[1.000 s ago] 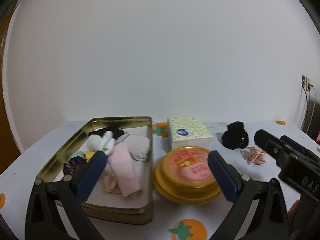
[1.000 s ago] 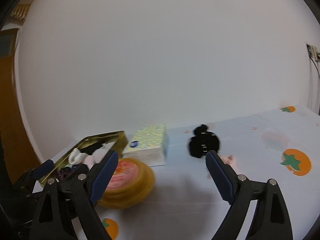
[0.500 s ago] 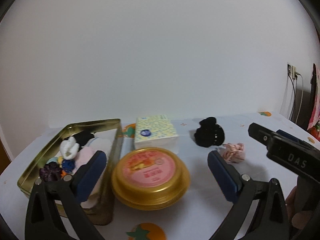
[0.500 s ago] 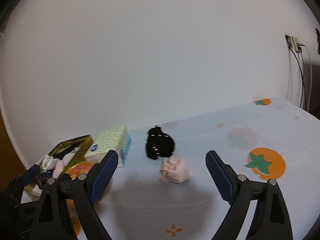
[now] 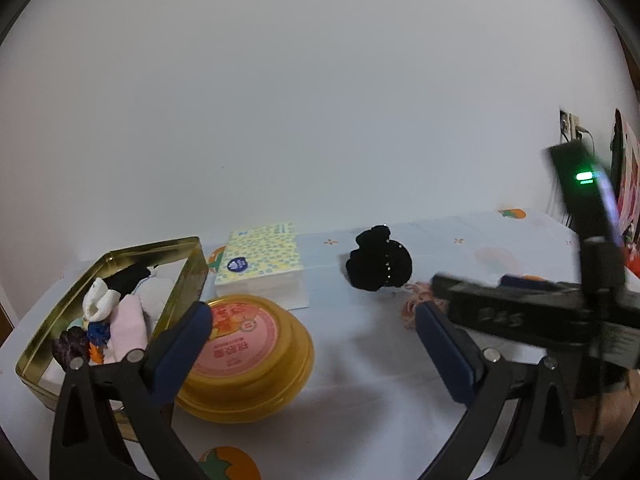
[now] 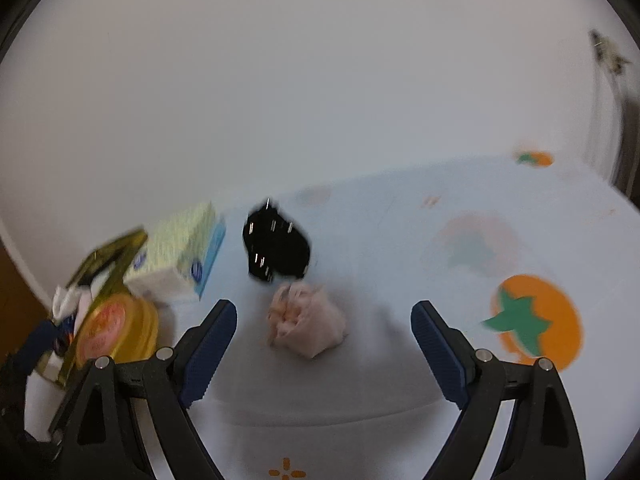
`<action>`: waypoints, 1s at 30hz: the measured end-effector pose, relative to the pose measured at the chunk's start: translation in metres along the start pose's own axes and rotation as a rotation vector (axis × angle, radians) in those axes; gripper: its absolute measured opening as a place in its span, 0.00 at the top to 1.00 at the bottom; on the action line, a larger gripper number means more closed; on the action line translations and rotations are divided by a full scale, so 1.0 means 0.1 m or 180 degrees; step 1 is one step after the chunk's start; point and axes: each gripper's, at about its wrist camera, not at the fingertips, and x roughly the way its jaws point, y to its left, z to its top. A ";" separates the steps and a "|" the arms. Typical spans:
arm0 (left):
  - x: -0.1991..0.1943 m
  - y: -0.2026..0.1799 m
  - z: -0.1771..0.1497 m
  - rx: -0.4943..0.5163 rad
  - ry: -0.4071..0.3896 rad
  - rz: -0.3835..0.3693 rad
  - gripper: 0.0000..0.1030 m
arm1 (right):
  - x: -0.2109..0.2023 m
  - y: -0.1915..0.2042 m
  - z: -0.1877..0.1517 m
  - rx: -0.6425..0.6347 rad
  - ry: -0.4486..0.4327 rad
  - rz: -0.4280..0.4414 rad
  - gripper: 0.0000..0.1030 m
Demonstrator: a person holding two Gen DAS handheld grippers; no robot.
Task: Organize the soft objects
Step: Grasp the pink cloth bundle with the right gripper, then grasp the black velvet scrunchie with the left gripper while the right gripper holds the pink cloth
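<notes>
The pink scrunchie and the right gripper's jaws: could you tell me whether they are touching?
Apart. The right wrist view shows the pink scrunchie lying ahead of the open right gripper, with bare tablecloth on either side.

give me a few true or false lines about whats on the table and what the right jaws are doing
1. The gold tin holds several soft items. True.
2. The right gripper is shut on the pink scrunchie. False: its jaws stand wide open, the scrunchie lying on the cloth ahead of them.
3. The black scrunchie lies inside the tin. False: it lies on the tablecloth.
4. The tissue pack sits behind the round yellow container. True.
</notes>
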 end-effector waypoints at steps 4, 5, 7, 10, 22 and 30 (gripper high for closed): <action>0.01 0.00 0.00 -0.0046 0.0043 0.0028 0.00 | 0.29 0.07 0.04 -0.0117 0.0378 0.0075 0.26; 0.02 0.01 0.00 -0.0053 0.0055 0.0033 0.00 | 0.34 0.09 0.05 -0.0152 0.0421 0.0061 0.27; 0.03 0.01 0.00 -0.0058 0.0084 0.0043 0.00 | 0.45 0.13 0.07 -0.0222 0.0531 0.0013 0.27; 0.05 0.00 0.00 -0.0029 0.0118 0.0055 0.00 | 0.58 0.17 0.07 -0.0304 0.0674 0.0031 0.40; 0.19 -0.14 0.05 0.0044 0.0220 -0.0086 0.00 | 0.36 -0.07 0.19 -0.0389 0.0300 0.0041 0.74; 0.59 -0.54 0.26 0.0168 0.0211 -0.0158 0.01 | 0.22 -0.31 0.44 -0.0438 -0.0284 -0.0357 0.74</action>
